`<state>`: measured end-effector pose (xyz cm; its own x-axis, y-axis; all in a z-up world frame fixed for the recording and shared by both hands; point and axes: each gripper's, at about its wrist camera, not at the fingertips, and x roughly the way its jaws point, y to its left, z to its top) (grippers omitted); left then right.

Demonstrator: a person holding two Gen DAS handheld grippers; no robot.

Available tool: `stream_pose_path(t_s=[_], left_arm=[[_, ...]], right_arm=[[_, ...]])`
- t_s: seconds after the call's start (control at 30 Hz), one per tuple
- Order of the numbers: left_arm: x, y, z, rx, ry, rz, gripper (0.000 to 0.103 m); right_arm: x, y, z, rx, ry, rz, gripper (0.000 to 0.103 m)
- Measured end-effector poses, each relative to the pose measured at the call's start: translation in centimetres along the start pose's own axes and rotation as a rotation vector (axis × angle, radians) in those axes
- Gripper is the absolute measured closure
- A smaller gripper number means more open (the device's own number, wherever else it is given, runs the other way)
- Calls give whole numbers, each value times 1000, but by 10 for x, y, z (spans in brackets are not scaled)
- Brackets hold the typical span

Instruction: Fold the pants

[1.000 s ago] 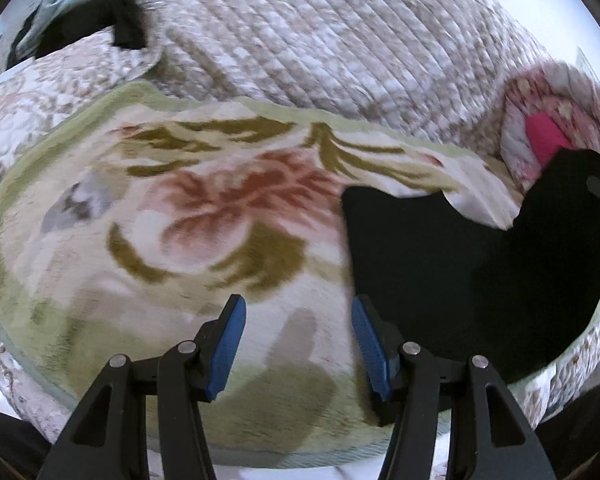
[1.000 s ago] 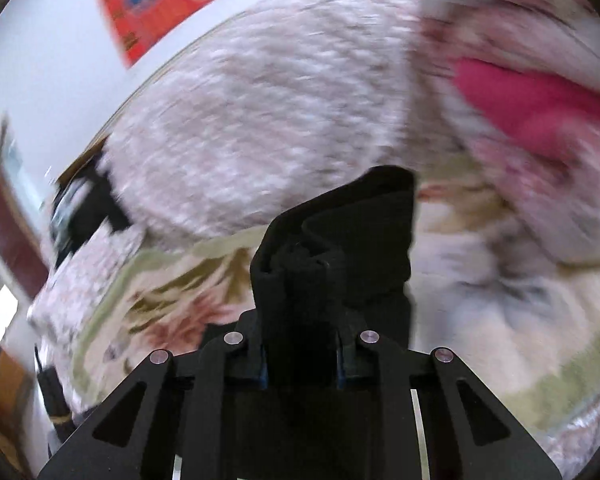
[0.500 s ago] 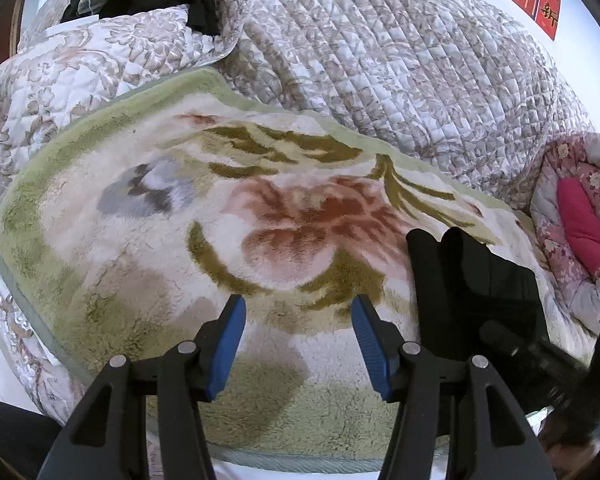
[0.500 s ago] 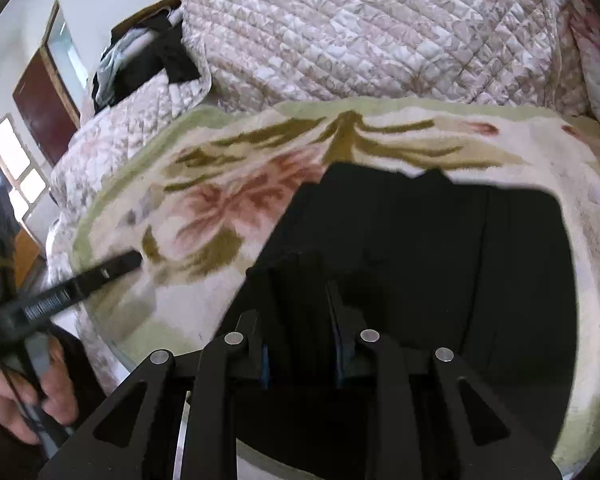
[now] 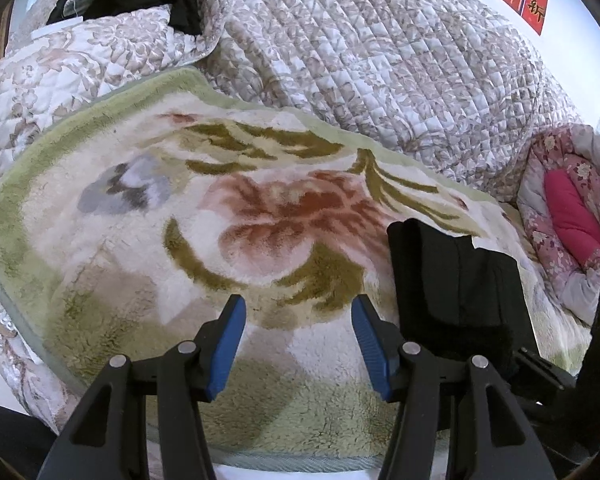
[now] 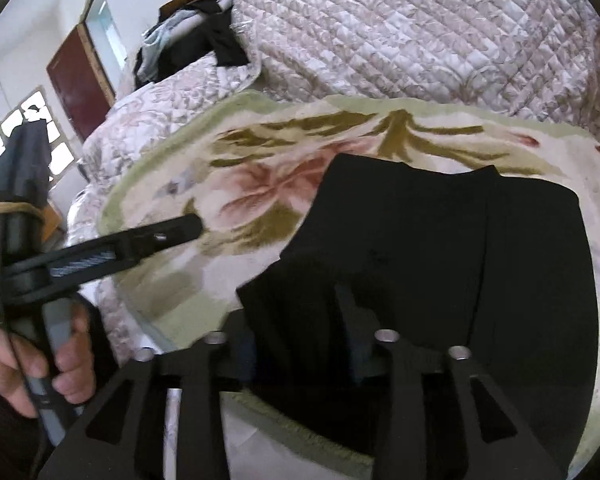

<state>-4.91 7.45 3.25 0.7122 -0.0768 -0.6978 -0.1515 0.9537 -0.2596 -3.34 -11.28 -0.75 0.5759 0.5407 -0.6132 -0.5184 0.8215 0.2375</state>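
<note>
The black pants [image 6: 440,248] lie folded flat on the flowered fleece blanket [image 6: 260,184], toward its right side. My right gripper [image 6: 296,320] is at their near edge and its jaws are opening. A bunched fold of the black cloth still sits between them, and the pads stand apart from it. In the left wrist view the pants [image 5: 452,280] lie just right of my left gripper [image 5: 298,320]. It hovers open over the blanket [image 5: 180,220] with nothing between its blue pads [image 5: 228,332]. A hand [image 6: 28,364] holds the left gripper [image 6: 180,228], which shows side-on in the right wrist view.
A quilted bedspread [image 5: 360,52] is heaped behind the blanket. Dark and pale clothes [image 6: 192,48] are piled at the back left. A pink flowered quilt with a magenta lining [image 5: 572,216] lies on the right. The bed's near edge [image 5: 260,468] runs below the grippers.
My right gripper came down with the black pants, which hung bunched from it and now lie spread on the blanket. Its jaws have widened. The left gripper stayed open and shifted slightly sideways.
</note>
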Motion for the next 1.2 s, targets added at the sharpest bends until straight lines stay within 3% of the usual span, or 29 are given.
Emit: stream_pose_path(t_s=[0.03,0.17,0.23,0.3,0.33,0.4,0.43,0.47,0.57,0.67,0.83,1.0,1.1,1.2], left_arm=[[1,-1,0,-1,4,-7,44],[0,-6,-3,18,-4,-22,44],[0,-8,-3,29,-8,-34,44],[-1,-14,-4,46,-15,-51,44],[-1,-18,-4,55,-19,-65,44],[-2,-26,-5,73,-21,-95,44],[-2,-31,-6,83,-21,-110,44],[-3,-35,-6,91,-18,-124,44],[-3,-48,-6,119,-12,-159,44],[-4,-63,-1,144,-11,-189,44],[9,-99,23,205,-19,-245,44],[44,-131,41,271,10,-234,44],[65,-137,42,303,30,-209,44],[81,-132,35,298,57,-196,44]], right_arm=[[-6,1,0,-1,-6,13,46],[-41,-3,-5,20,-79,52,45],[-56,-14,-9,35,-132,7,45],[-60,-31,-15,77,-127,-96,45],[-56,-42,-20,104,-92,-142,48],[-40,-62,-31,157,20,-214,66],[-42,-66,-33,164,2,-205,75],[-46,-68,-32,168,-8,-203,77],[-54,-77,-26,169,-9,-267,77],[-63,-99,-17,249,-32,-246,77],[-57,-120,26,213,-63,-260,75],[-25,-143,51,174,-9,-290,75],[-9,-163,43,209,11,-314,75],[-9,-179,35,263,-25,-301,71]])
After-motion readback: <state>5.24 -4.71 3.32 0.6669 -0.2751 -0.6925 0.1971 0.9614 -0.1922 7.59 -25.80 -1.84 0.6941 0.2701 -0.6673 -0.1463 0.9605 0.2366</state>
